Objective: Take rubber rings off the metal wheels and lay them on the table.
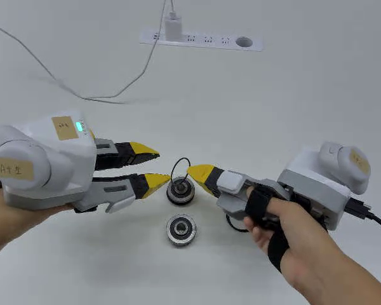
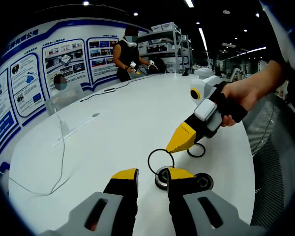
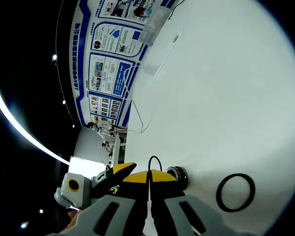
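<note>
Saw rt tool (image 1: 199,171) pressed shut on one edge of rubber ring (image 2: 149,161), loop standing up off far wheel (image 1: 180,191), lower part seemingly still hooked on rim. Placed that wheel just left of rt tool's tip, between both tools, flat on counter (image 1: 273,114), axle up. Noted lt tool (image 1: 150,166) spread, holding nothing, tips just beside same wheel, so handy for steadying it. Judged next pull to run up & back toward rt side. Spotted near wheel (image 1: 181,229) flat, closer to person, ring apparently still on. Found one loose ring (image 3: 219,191) flat on counter by rt tool.
</note>
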Available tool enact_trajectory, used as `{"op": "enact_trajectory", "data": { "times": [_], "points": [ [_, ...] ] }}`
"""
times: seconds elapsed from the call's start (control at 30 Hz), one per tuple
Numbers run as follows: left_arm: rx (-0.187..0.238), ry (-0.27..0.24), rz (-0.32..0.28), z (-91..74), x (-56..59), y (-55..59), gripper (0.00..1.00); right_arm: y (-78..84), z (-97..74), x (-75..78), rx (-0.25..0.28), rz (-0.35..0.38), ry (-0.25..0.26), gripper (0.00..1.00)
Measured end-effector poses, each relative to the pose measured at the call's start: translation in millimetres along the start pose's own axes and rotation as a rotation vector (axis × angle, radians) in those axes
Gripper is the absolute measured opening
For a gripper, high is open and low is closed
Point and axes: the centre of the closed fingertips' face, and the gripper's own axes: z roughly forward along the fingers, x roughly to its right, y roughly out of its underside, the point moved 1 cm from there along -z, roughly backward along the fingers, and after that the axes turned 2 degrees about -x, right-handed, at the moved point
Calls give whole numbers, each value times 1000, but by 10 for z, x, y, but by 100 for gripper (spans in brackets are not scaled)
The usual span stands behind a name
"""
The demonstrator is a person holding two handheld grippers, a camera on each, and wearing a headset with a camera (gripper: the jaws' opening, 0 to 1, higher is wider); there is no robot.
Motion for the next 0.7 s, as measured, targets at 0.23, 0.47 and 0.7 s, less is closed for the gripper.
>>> {"op": "enact_trajectory", "data": {
  "times": [0.23, 0.47, 0.7],
  "points": [
    [6, 3, -5, 5, 33, -24, 27, 11, -357, 204, 32, 22, 48, 1],
    [21, 11, -12, 40, 98, -92, 27, 42, -596, 439, 58, 60, 96, 1],
    [12, 21, -9, 32, 125, -74, 28, 47, -694, 571, 73, 72, 139, 1]
  ]
}}
